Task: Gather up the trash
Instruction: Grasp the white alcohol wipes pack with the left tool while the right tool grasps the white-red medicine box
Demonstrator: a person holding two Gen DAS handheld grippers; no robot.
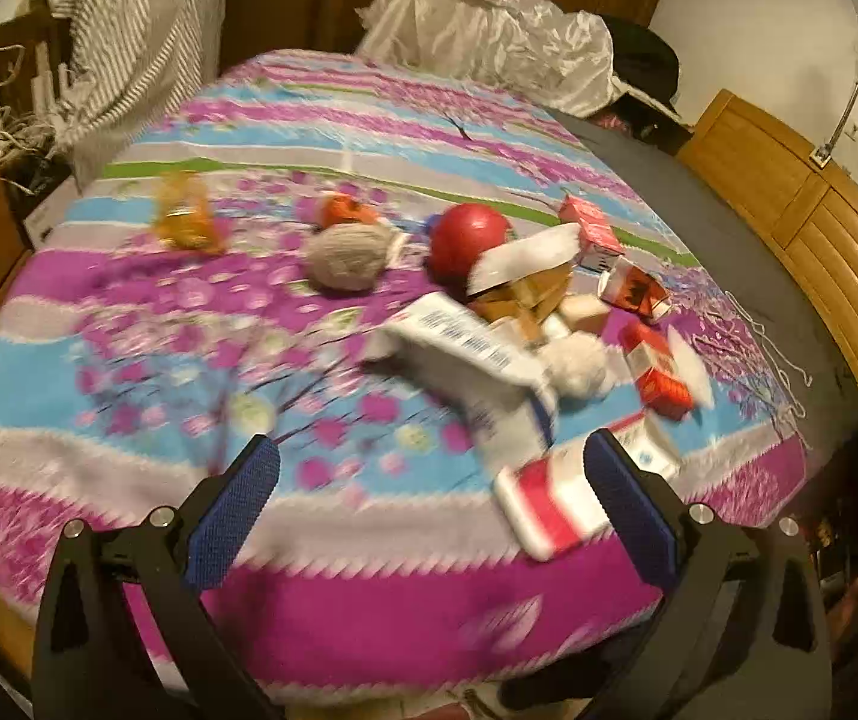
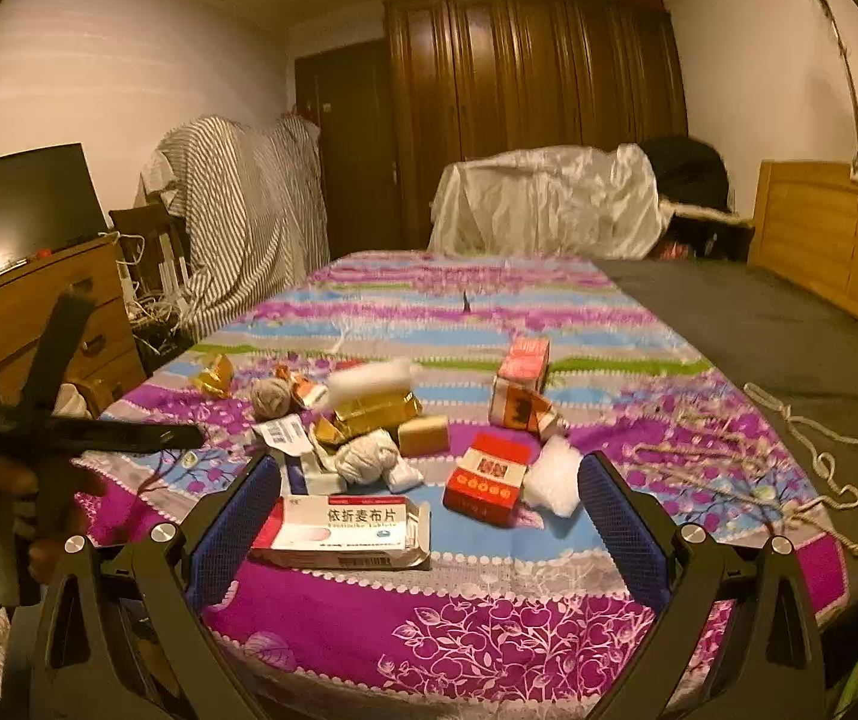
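Here, right gripper [image 2: 429, 504] spread wide and empty, low over the floral blanket [image 2: 489, 630], white-and-red medicine box [image 2: 342, 531] lying flat between its blue pads. Left gripper [image 1: 432, 492] likewise agape, holding nothing, same box [image 1: 552, 507] touching or just beside its right pad; blurred.
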